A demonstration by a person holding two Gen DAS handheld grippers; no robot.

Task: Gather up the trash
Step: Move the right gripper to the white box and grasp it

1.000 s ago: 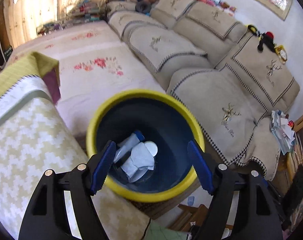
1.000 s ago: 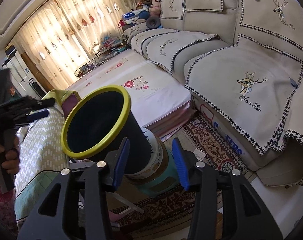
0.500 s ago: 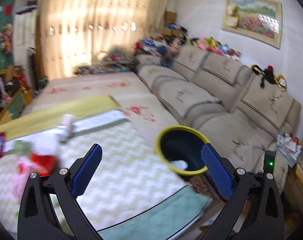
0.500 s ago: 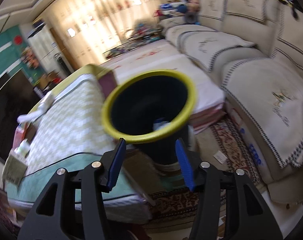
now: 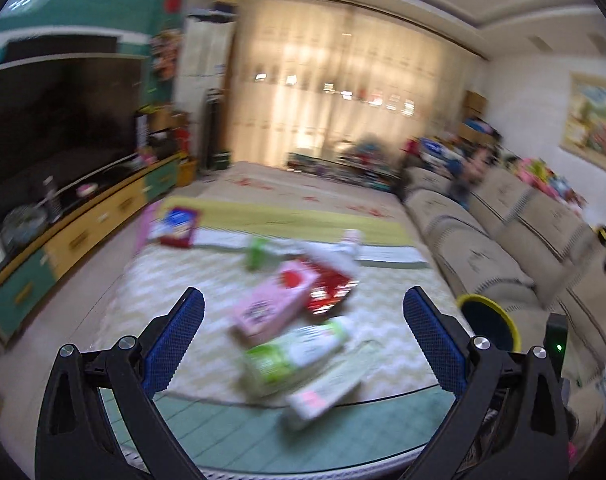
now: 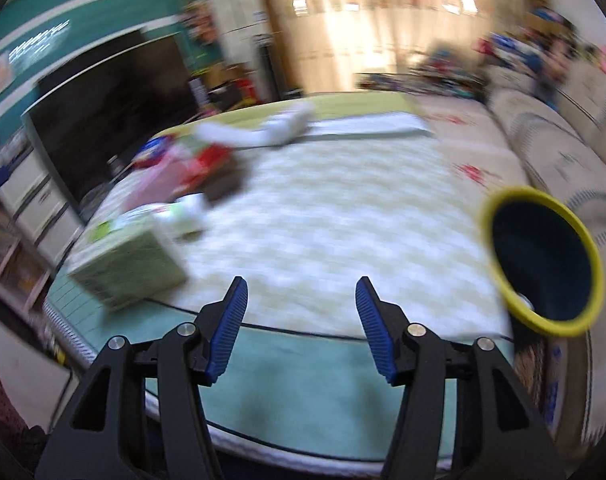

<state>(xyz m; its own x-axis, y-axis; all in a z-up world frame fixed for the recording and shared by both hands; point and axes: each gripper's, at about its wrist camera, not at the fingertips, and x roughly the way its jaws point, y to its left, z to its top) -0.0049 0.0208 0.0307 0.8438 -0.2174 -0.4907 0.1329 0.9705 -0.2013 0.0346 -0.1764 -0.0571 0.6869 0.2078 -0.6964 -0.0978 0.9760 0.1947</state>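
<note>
Worktop (image 5: 171, 280): woven cloth cover, matt, pale zigzag pattern, with a smooth teal border. Pink carton (image 5: 275, 304) on the worktop: coated card, slight sheen. Red wrapper (image 5: 329, 290) touching the pink carton: glossy film. Bin (image 6: 543, 260) beside the worktop: smooth plastic, yellow rim. Sofa (image 5: 483, 248): matt fabric covers. Left claw (image 5: 303, 344): matt black plastic arms, ribbed blue pads, bright metal pins.

left wrist view: looks along its fingers, tilted down over the table (image 5: 151, 280) toward the curtains (image 5: 343, 92); litter at frame centre.
right wrist view: same heading, nearer the table edge.
shared: table; yellow-rimmed bin (image 6: 543, 264) at right of both frames.
</note>
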